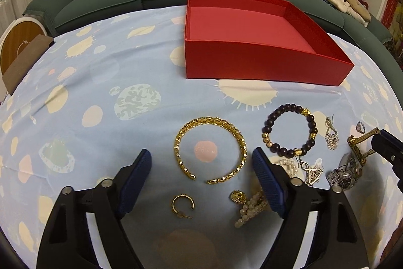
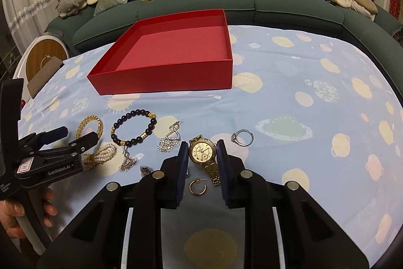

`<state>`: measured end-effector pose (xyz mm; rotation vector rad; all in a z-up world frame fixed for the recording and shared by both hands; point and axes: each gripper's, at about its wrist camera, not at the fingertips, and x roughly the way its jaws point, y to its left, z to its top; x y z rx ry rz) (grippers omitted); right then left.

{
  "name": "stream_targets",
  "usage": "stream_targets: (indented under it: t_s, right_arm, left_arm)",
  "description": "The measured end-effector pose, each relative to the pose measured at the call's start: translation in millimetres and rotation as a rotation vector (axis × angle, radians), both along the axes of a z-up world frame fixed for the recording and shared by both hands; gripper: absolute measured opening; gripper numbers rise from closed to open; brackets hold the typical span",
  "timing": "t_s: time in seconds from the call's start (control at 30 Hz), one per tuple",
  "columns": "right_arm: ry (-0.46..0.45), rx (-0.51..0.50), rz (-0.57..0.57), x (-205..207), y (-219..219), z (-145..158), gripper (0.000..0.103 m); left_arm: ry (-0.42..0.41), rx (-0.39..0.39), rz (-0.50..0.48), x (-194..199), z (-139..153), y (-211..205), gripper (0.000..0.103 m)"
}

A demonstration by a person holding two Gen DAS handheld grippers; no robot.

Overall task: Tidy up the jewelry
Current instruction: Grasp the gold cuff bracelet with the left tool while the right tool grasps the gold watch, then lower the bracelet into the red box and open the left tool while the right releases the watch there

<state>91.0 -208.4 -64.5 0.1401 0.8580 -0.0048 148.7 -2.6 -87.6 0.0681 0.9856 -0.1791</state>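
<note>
An open gold bangle (image 1: 181,140) lies flat on the blue cloth (image 1: 100,72) between the fingers of my left gripper (image 1: 201,151). The gripper is open and both pads stand clear of the bangle. My right gripper (image 2: 202,143) is shut on a gold watch (image 2: 201,151), pads against the sides of its case, with the strap hanging towards me. The left wrist view shows that strap (image 1: 362,136) raised beside a right finger (image 1: 385,140). An empty red box (image 2: 163,80) sits further back on the cloth.
Near the bangle lie a dark bead bracelet (image 1: 289,130), pearl strands (image 1: 249,211), a gold hoop earring (image 1: 183,204), silver drop earrings (image 1: 331,135) and a silver watch (image 1: 345,175). A silver ring (image 2: 241,138) and another hoop (image 2: 197,187) lie by the right gripper. A green sofa (image 2: 201,4) stands behind.
</note>
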Motion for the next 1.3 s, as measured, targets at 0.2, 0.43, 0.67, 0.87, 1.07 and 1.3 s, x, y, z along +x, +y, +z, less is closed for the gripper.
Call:
stream_targets:
  t_s: [0.2, 0.43, 0.67, 0.87, 1.07, 1.3]
  right_arm:
    - [0.004, 0.000, -0.007, -3, -7, -1, 0.022]
    - [-0.014, -0.004, 0.002, -6, -7, 6, 0.022]
    - [-0.113, 0.052, 0.029, -6, -9, 66, 0.022]
    - [-0.228, 0.023, 0.067, 58, -8, 133, 0.022]
    - [-0.170, 0.075, 0.054, 160, -13, 122, 0.022]
    - [-0.058, 0.116, 0.002, 242, -25, 70, 0.017]
  left_arm:
    - [-0.042, 0.033, -0.026, -4, 0, -5, 0.056]
    - [-0.066, -0.004, -0.039, -14, 19, -7, 0.055]
    - [-0.178, -0.104, -0.102, -10, 115, -10, 0.056]
    - [-0.311, -0.071, -0.107, 56, 171, -34, 0.056]
    - [-0.244, -0.055, -0.090, 144, 146, -54, 0.056]
    - [-0.144, -0.032, -0.047, 211, 96, -63, 0.056]
